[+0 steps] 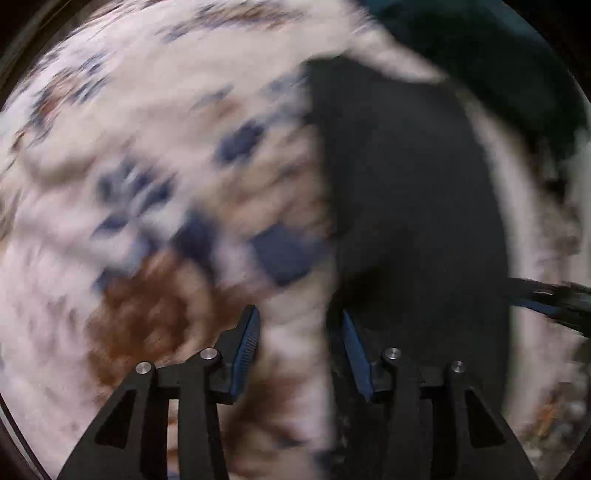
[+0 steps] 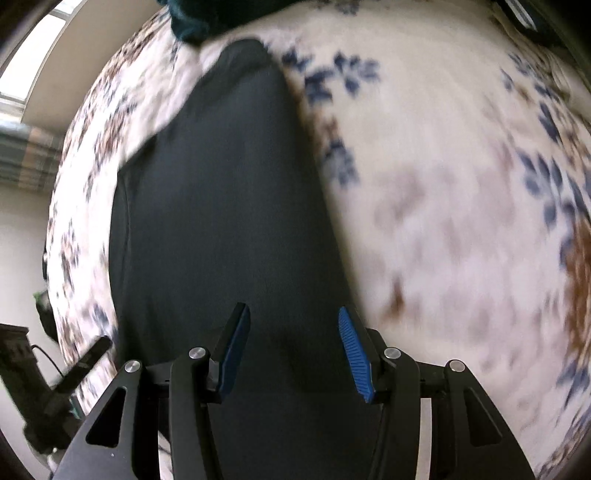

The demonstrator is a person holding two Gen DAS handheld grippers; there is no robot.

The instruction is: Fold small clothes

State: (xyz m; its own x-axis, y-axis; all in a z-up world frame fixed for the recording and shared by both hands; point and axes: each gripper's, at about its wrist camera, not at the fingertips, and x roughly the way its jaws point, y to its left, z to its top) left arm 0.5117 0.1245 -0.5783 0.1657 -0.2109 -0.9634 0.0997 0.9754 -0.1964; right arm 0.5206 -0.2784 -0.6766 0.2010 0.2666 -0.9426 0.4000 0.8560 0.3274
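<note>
We record a black garment (image 2: 221, 206), plain and unpatterned; a white bedcover (image 2: 436, 206) printed with navy-blue and brown flowers; a dark teal cloth (image 2: 192, 22); black grippers' fingers carrying ribbed blue pads (image 2: 354, 350).

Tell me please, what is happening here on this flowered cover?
A person is folding small clothes with two tools, one in each hand. A long black garment lies flat on the flowered bedcover. The right hand-held gripper hangs over the near end of the garment, its jaws apart and nothing pinched. The left hand-held gripper is also open and empty, at the garment's left edge, partly over the bedcover. That view is blurred. A dark green cloth lies at the far end.
</note>
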